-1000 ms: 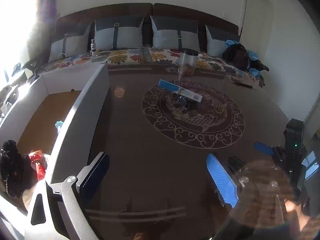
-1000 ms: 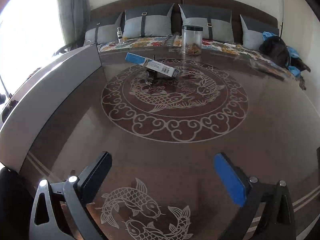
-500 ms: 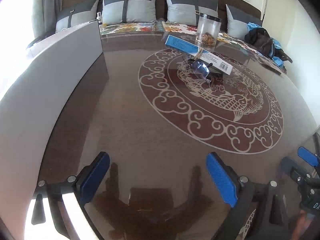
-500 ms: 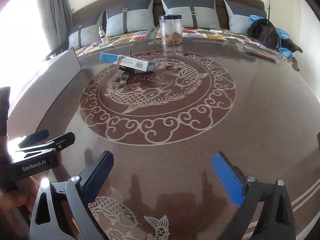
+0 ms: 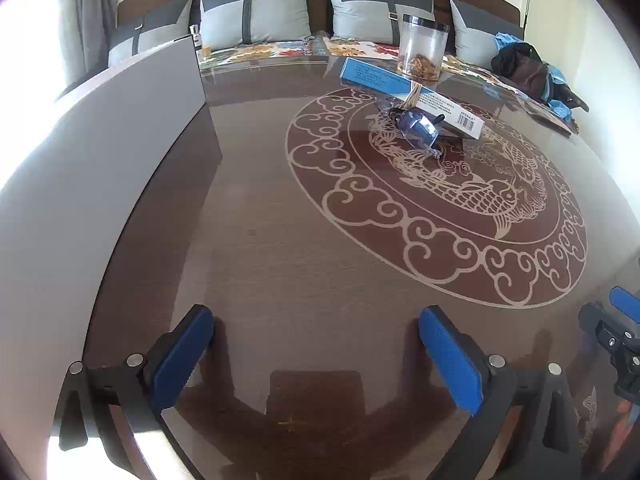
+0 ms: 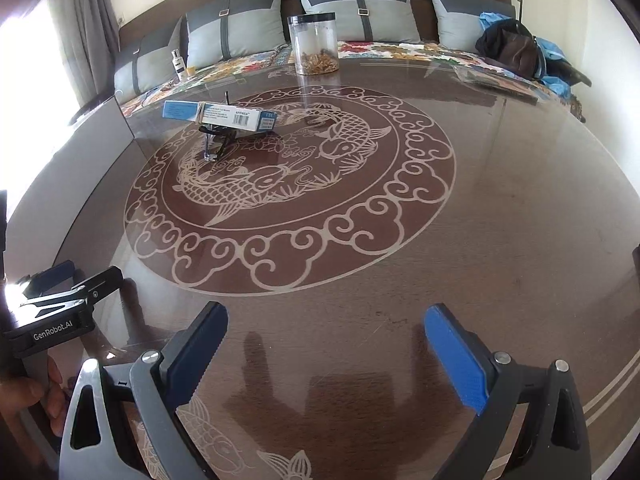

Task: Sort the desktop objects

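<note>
My left gripper (image 5: 316, 344) has swung off the white bin (image 5: 100, 168) and come down low over the table (image 5: 288, 240); its jaws have just been opening and now stand wide with nothing between them. The right gripper (image 6: 326, 340) is equally spread and empty, hovering beside it — I read both as poised for a first pick, so sorting has barely begun. Farther out, on the fish medallion, the blue box (image 5: 412, 98) lies propped across the glasses (image 5: 418, 130) (so the box probably has to come off first). Beyond stands the clear jar (image 5: 424, 50), well apart from the pair. The bin's inside is hidden behind its wall, and the glasses' frame under the box is hard to make out.
</note>
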Tool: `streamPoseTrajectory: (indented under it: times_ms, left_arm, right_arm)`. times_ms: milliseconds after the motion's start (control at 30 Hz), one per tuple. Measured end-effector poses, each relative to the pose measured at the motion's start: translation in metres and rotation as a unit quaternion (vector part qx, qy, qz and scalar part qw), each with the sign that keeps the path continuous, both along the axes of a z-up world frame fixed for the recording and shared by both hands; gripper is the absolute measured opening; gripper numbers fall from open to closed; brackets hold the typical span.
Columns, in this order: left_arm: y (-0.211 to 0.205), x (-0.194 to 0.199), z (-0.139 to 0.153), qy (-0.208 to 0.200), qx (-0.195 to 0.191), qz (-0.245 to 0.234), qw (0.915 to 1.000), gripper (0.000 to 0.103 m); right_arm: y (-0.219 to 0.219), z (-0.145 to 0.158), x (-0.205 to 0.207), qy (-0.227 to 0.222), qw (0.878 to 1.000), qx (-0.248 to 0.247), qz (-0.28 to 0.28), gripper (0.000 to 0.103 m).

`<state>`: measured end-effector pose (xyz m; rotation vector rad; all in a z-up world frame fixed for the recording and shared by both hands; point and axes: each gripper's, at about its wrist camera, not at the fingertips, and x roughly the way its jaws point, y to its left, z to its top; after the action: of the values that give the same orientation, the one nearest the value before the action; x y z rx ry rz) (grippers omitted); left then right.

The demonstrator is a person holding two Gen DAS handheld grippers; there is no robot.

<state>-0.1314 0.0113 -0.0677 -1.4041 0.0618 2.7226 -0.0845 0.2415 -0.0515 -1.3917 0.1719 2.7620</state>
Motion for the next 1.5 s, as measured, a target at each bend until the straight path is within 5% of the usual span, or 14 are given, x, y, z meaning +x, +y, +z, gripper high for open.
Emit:
streamPoseTrajectory:
  times_ms: [300, 500, 700, 833, 900, 933, 1000, 1200, 1300, 1367, 1433, 1500]
  left_arm:
    - [0.000, 0.000, -0.001, 0.000, 0.000, 0.000, 1.0000, 0.103]
    - [0.000, 0.000, -0.001, 0.000, 0.000, 0.000, 1.0000, 0.103]
    - [0.000, 0.000, 0.000, -0.001, 0.002, -0.001, 1.0000, 0.103]
    - [0.000, 0.000, 0.000, -0.001, 0.002, -0.001, 1.0000, 0.103]
    - [0.000, 0.000, 0.000, -0.001, 0.002, -0.001, 1.0000, 0.103]
    - [0.000, 0.000, 0.000, -0.001, 0.002, -0.001, 1.0000, 0.103]
    - [0.000, 0.000, 0.000, 0.000, 0.002, -0.001, 1.0000, 0.103]
    - [0.000, 0.000, 0.000, -0.001, 0.003, -0.001, 1.0000, 0.103]
    - [0.000, 0.000, 0.000, -0.001, 0.003, -0.001, 1.0000, 0.103]
    - [0.000, 0.000, 0.000, -0.001, 0.003, -0.001, 1.0000, 0.103]
    - [0.000, 0.000, 0.000, -0.001, 0.003, -0.001, 1.0000, 0.103]
    - [0.000, 0.000, 0.000, -0.001, 0.003, -0.001, 1.0000, 0.103]
  right_arm:
    - [0.001, -0.005, -0.001, -0.012, 1.000, 0.006, 0.000, 0.099]
    - [-0.015, 0.002, -0.043, 0.003, 0.990, 0.088, 0.113, 0.099]
    - [-0.053, -0.003, -0.110, 0.037, 0.928, 0.221, 0.298, 0.096]
    - [-0.089, -0.005, -0.143, 0.067, 0.883, 0.287, 0.365, 0.086]
    - [-0.101, -0.007, -0.160, 0.071, 0.868, 0.308, 0.383, 0.071]
    - [-0.105, -0.007, -0.167, 0.070, 0.863, 0.310, 0.392, 0.054]
    - [-0.107, -0.006, -0.180, 0.061, 0.864, 0.305, 0.395, 0.029]
    - [-0.053, 0.029, -0.190, 0.042, 0.938, 0.109, 0.328, 0.022]
    - [-0.005, 0.032, -0.171, 0.008, 0.963, -0.064, 0.262, 0.022]
    - [0.036, 0.025, -0.150, -0.014, 0.964, -0.189, 0.188, 0.023]
    - [0.078, 0.005, -0.121, -0.039, 0.952, -0.289, 0.093, 0.024]
    - [0.109, -0.013, -0.089, -0.058, 0.947, -0.314, -0.008, 0.036]
